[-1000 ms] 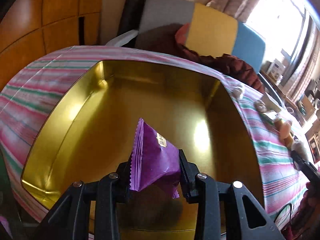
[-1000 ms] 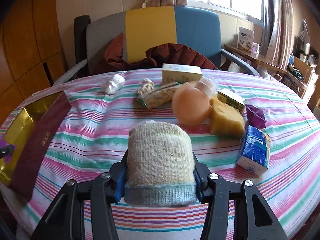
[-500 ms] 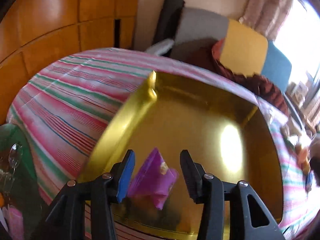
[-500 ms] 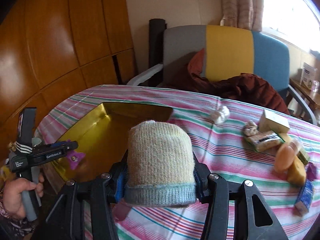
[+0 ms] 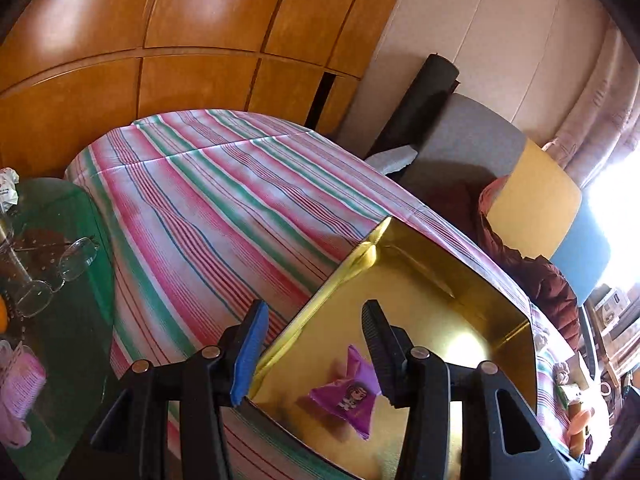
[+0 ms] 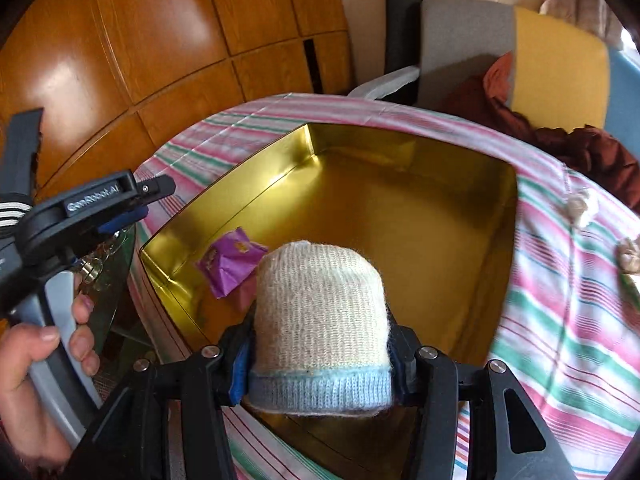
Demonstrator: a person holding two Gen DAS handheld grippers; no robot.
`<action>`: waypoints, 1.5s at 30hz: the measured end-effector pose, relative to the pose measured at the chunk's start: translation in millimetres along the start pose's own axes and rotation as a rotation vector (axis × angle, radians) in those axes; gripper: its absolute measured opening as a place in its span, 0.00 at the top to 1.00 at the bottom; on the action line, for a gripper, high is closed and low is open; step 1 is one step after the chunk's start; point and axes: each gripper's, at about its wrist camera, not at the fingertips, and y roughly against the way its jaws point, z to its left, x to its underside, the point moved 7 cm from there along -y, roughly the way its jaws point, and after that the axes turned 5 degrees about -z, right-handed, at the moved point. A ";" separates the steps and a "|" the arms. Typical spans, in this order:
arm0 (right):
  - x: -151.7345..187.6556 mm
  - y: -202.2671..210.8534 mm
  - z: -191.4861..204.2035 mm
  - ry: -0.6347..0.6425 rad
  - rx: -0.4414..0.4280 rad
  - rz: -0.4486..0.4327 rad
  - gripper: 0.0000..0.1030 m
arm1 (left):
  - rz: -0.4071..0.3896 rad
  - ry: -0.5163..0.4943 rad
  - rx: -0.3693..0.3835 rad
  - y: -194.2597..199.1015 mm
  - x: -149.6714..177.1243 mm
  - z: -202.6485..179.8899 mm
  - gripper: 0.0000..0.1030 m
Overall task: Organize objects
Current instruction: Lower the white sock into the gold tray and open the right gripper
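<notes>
A gold tin box (image 5: 460, 300) sits open on the striped table; it also shows in the right wrist view (image 6: 400, 208). A purple snack packet (image 5: 348, 392) lies loose on its floor near the near-left corner, also seen in the right wrist view (image 6: 230, 260). My left gripper (image 5: 316, 348) is open and empty, above the box's left rim; it also shows at the left of the right wrist view (image 6: 156, 196). My right gripper (image 6: 320, 356) is shut on a cream knitted hat with a blue band (image 6: 320, 320), held over the box's near edge.
The striped tablecloth (image 5: 208, 208) stretches left of the box. A green glass side table (image 5: 52, 264) with glasses stands at the left. A chair with a brown cloth (image 6: 560, 92) is behind the table. Small white items (image 6: 580, 208) lie on the cloth at the right.
My left gripper opened, dropped the purple packet into the box and drew back to the left. My right gripper carried the hat from the table's middle to over the box.
</notes>
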 end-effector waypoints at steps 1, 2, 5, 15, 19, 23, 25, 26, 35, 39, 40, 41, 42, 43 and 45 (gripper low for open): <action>0.5 -5.8 3.0 -0.009 -0.013 0.010 0.47 | -0.002 -0.004 0.003 1.4 1.4 -1.5 0.52; 0.7 -11.4 5.6 -0.016 -0.022 0.018 0.47 | -0.001 -0.009 0.009 1.9 2.1 -3.1 0.52; 3.9 -23.2 11.2 -0.045 -0.040 0.046 0.40 | 0.005 -0.027 0.022 1.1 3.2 -9.3 0.52; 1.5 11.1 4.0 -0.027 0.009 -0.067 0.13 | 0.021 -0.025 0.048 3.6 11.2 -15.9 0.52; -2.5 32.8 -16.2 -0.068 0.060 -0.117 0.12 | 0.026 -0.045 0.065 5.2 15.3 -24.8 0.52; -7.1 51.4 -42.6 -0.123 0.127 -0.156 0.09 | 0.029 -0.080 0.092 6.9 20.2 -37.9 0.52; -6.5 57.8 -56.6 -0.158 0.158 -0.166 0.09 | 0.037 -0.096 0.136 9.1 25.4 -47.2 0.52; -5.0 61.5 -64.0 -0.174 0.173 -0.165 0.09 | 0.040 -0.104 0.161 10.7 27.0 -51.0 0.52; 24.7 71.7 -129.4 -0.326 0.281 -0.120 0.09 | 0.080 -0.260 0.350 29.3 55.7 -111.7 0.52; 40.3 80.4 -153.4 -0.366 0.324 -0.107 0.09 | 0.103 -0.322 0.420 40.4 74.1 -136.9 0.52; 44.0 82.7 -159.1 -0.372 0.338 -0.105 0.09 | 0.106 -0.338 0.434 43.5 78.1 -142.5 0.52; 48.4 86.5 -165.4 -0.374 0.357 -0.103 0.09 | 0.109 -0.359 0.452 47.6 82.7 -149.5 0.52; 53.2 91.4 -173.4 -0.379 0.382 -0.100 0.09 | 0.112 -0.377 0.466 52.0 87.3 -155.2 0.52; 57.3 94.9 -179.5 -0.386 0.395 -0.100 0.09 | 0.116 -0.397 0.480 55.1 91.6 -161.2 0.52; 66.4 104.7 -194.6 -0.419 0.420 -0.105 0.09 | 0.123 -0.435 0.502 62.0 101.3 -172.2 0.52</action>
